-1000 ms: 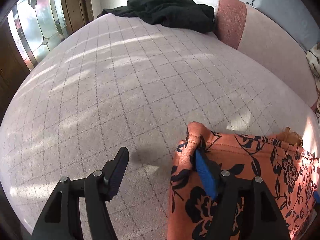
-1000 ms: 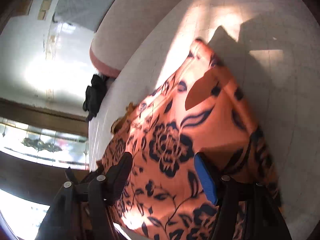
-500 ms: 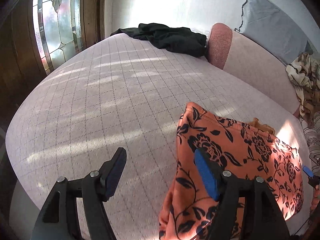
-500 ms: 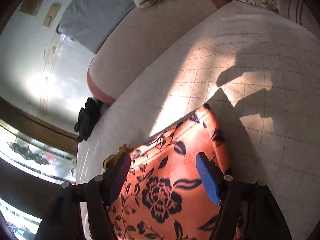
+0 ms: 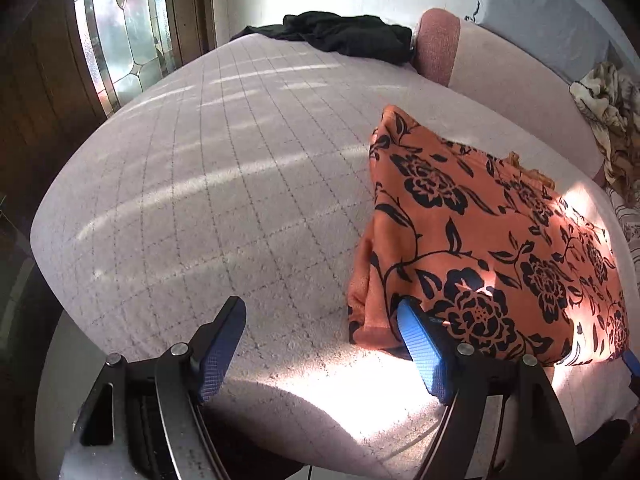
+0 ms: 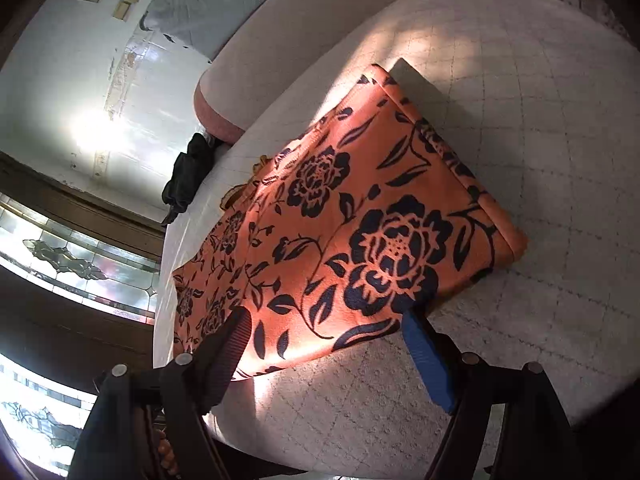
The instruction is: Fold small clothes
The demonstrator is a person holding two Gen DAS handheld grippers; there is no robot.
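An orange garment with black flowers lies folded into a long flat rectangle on the pale quilted cushion. It also shows in the right wrist view. My left gripper is open and empty, just off the garment's near left corner. My right gripper is open and empty, hovering at the garment's near edge, not gripping it.
A black garment lies at the cushion's far edge, beside a pink bolster. A patterned cloth is heaped at the right. A stained-glass door stands at the left. The cushion's near edge drops off below the grippers.
Both grippers have pulled back and up from the orange garment, which now lies flat and released. The left gripper's right finger no longer touches the cloth fold.
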